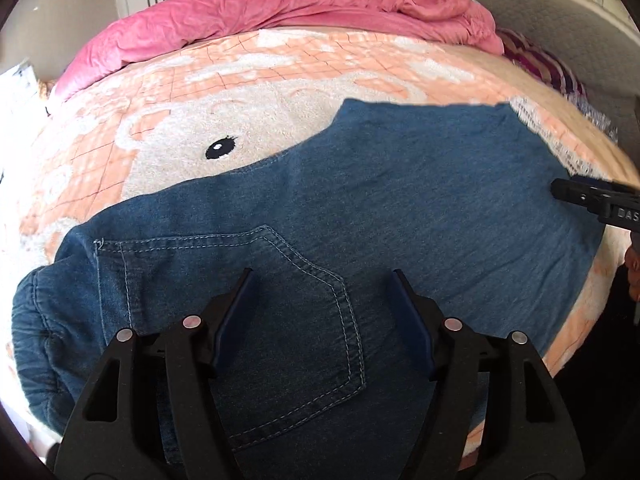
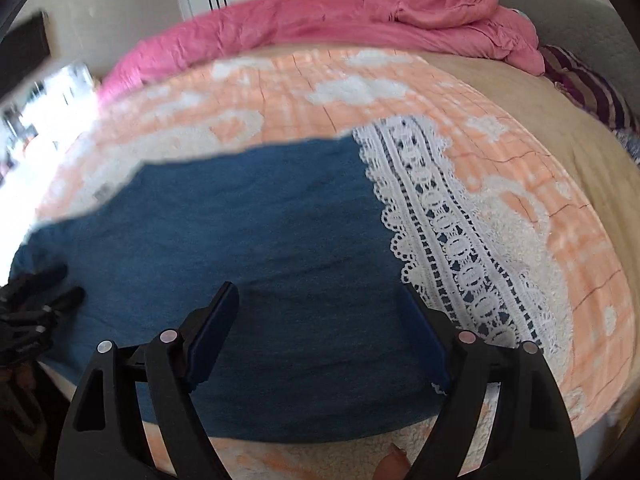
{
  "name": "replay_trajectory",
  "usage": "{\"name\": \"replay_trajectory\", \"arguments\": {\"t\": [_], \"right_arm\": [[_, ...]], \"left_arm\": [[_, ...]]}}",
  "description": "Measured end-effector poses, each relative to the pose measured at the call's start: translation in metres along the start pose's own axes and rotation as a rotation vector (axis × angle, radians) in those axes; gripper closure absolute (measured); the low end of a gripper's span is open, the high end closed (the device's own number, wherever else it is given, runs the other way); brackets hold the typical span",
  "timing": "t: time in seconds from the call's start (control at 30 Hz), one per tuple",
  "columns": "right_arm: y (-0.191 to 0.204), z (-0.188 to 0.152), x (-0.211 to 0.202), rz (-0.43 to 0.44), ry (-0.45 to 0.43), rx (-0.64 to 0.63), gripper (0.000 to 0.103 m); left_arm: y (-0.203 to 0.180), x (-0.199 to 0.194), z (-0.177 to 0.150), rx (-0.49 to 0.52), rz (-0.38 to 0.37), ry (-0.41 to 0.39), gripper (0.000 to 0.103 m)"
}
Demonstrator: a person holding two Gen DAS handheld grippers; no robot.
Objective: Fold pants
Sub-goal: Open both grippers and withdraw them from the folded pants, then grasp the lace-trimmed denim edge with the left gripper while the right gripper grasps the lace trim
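Blue denim pants (image 1: 400, 200) lie flat on the bed, a stitched back pocket (image 1: 288, 312) toward the waist and white lace trim (image 2: 448, 224) at the leg hem. My left gripper (image 1: 322, 276) hovers open over the pocket, nothing between its fingers. My right gripper (image 2: 320, 292) stands open over the leg cloth (image 2: 240, 232) near the lace, its right finger by the hem. The right gripper's tip (image 1: 580, 196) shows at the right edge of the left wrist view; the left gripper (image 2: 60, 284) shows blurred at the left edge of the right wrist view.
The pants rest on a peach and white fleece blanket (image 1: 200, 92) with a cartoon eye (image 1: 220, 148). A crumpled pink duvet (image 1: 320, 4) lies along the far side. A striped purple pillow (image 2: 588, 84) and grey headboard (image 2: 560, 12) sit at the right. A fingertip (image 2: 394, 464) shows at the bottom.
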State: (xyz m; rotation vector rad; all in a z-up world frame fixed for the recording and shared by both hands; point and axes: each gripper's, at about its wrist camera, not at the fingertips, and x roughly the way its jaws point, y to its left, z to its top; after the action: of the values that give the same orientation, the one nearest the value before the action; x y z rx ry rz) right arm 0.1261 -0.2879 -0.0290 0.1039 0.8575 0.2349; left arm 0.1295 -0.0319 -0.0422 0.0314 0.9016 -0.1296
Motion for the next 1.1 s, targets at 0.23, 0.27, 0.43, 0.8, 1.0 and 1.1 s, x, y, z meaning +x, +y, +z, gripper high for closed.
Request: {"name": "replay_trajectory", "arguments": {"t": [0.23, 0.27, 0.43, 0.8, 1.0, 1.1], "right_arm": [[-0.064, -0.013, -0.053, -0.022, -0.169, 0.354, 0.013], [-0.074, -0.017, -0.055, -0.024, -0.165, 0.395, 0.012], [-0.1, -0.03, -0.062, 0.019, -0.139, 0.502, 0.012], [-0.109, -0.038, -0.061, 0.082, -0.086, 0.542, 0.012], [-0.097, -0.036, -0.046, 0.083, -0.029, 0.511, 0.011], [-0.093, -0.035, -0.04, 0.08, -0.018, 0.494, 0.011]], "left_arm": [[-0.015, -0.047, 0.029, 0.008, -0.075, -0.075, 0.043], [-0.02, -0.05, 0.037, 0.015, -0.094, -0.079, 0.042], [-0.063, -0.043, 0.084, 0.111, -0.114, -0.104, 0.036], [-0.157, 0.021, 0.159, 0.254, -0.227, -0.017, 0.024], [-0.188, 0.071, 0.182, 0.303, -0.251, 0.029, 0.024], [-0.197, 0.094, 0.189, 0.327, -0.244, 0.063, 0.024]]}}
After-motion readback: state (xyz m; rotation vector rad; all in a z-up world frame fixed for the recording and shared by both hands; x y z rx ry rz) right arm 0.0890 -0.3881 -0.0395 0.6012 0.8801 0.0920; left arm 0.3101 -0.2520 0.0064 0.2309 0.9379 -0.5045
